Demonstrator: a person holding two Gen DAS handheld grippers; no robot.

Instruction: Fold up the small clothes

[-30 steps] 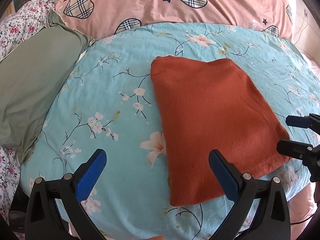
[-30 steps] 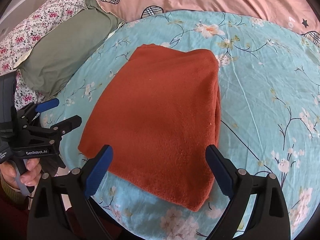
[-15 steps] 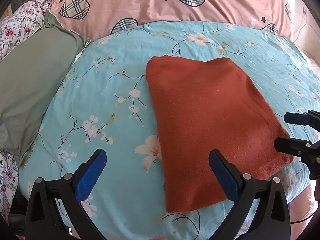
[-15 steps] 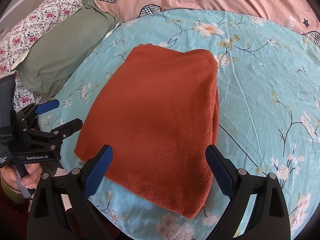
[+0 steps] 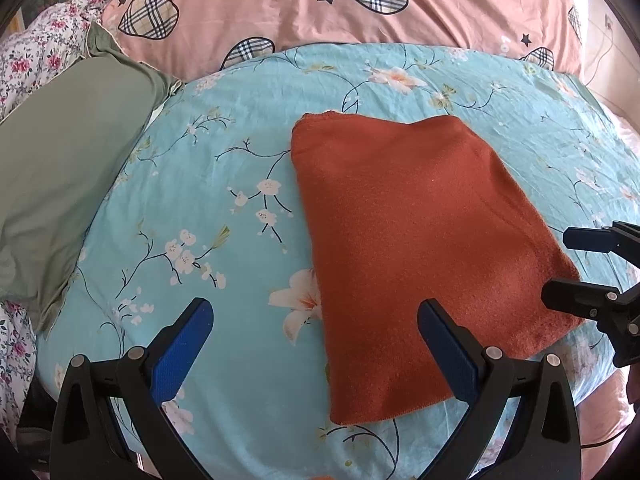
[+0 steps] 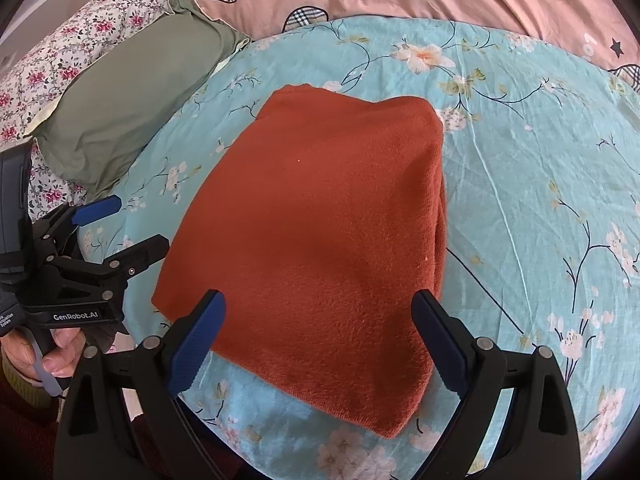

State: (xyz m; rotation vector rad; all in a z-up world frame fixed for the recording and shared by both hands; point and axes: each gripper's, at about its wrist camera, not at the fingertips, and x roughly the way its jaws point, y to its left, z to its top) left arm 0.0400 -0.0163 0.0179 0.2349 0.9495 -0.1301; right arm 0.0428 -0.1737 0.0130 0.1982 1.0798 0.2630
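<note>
Your folded rust-orange garment (image 5: 416, 248) lies flat on the turquoise floral pillow (image 5: 208, 184), right of the pillow's middle in the left wrist view. It is a rough rectangle, and its long axis runs from the near edge of the pillow away toward the pink heart-print bedding (image 5: 320, 12), tilted a little so that the far end leans left. The far left corner shows a small raised nub. In the right wrist view the thick folded edge of the garment (image 6: 320, 232) runs down its right side, where layers stack one on another.

Your left gripper (image 5: 316, 340) is spread wide and holds nothing. Its right blue pad (image 5: 448, 352) sits in front of the near part of the garment, its left pad over bare pillow; whether any pad touches the cloth you cannot tell. Your right gripper (image 6: 320, 332) is also spread wide and empty, with its two pads framing the near end of the garment.

In the right wrist view your left hand (image 6: 48, 352) grips the handle of the left gripper at the garment's near left corner. A sage-green pillow (image 5: 60, 184) lies to the left, touching the turquoise one.
</note>
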